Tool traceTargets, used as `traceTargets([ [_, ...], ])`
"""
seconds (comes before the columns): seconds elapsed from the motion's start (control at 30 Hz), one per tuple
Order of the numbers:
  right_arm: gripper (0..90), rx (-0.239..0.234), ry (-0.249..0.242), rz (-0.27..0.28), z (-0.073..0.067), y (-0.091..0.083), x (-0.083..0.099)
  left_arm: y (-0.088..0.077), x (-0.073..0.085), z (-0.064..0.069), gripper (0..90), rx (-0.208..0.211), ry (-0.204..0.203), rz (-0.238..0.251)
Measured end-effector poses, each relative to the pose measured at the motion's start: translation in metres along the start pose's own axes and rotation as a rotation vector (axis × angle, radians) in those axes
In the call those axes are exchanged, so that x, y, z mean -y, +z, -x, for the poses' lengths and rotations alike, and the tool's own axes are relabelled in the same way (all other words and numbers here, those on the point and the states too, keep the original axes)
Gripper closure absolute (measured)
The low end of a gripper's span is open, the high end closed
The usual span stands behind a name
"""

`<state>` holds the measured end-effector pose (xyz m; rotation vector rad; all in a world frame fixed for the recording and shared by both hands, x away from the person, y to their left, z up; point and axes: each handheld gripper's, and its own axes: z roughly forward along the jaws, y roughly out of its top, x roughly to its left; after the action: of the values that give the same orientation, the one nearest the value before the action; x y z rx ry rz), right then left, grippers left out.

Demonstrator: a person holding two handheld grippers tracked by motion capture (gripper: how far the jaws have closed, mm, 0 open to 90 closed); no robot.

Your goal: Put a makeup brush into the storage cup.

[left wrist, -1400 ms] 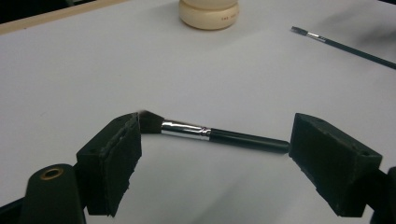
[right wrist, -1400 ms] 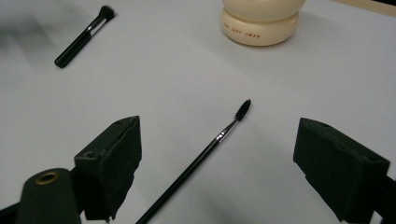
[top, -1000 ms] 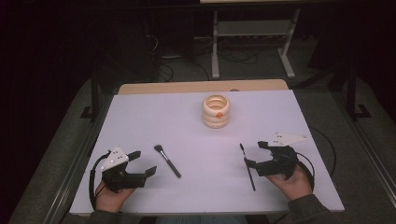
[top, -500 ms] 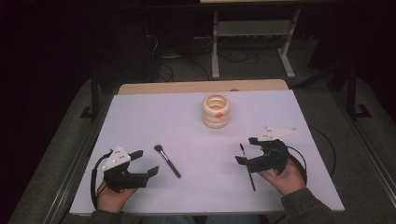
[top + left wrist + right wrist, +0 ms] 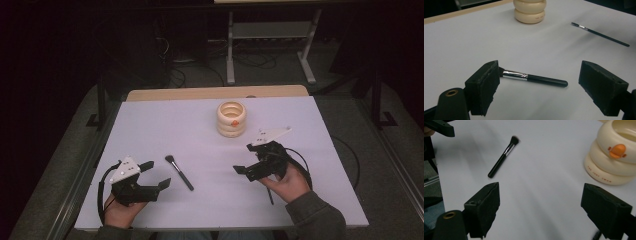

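the left gripper (image 5: 152, 176) and right gripper (image 5: 246, 159) both gape wide, holding nothing. the short black-handled makeup brush (image 5: 179, 172) lies on the white table (image 5: 165, 125), just beside the left gripper.

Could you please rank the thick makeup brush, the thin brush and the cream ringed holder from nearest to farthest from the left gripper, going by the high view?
From the left gripper:
1. Thick makeup brush, just to its right.
2. Thin brush, under the right hand.
3. Cream ringed holder, toward the table's far edge.
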<state>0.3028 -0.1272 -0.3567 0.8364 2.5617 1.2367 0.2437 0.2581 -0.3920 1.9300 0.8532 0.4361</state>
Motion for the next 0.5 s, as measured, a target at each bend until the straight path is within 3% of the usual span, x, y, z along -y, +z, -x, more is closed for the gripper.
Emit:
traceTargets([
  [0.5, 18.4, -0.040, -0.023, -0.068, -0.016, 0.041, -0.044, -0.003, 0.000, 0.000, 16.6, -0.008, -0.013, 0.013],
])
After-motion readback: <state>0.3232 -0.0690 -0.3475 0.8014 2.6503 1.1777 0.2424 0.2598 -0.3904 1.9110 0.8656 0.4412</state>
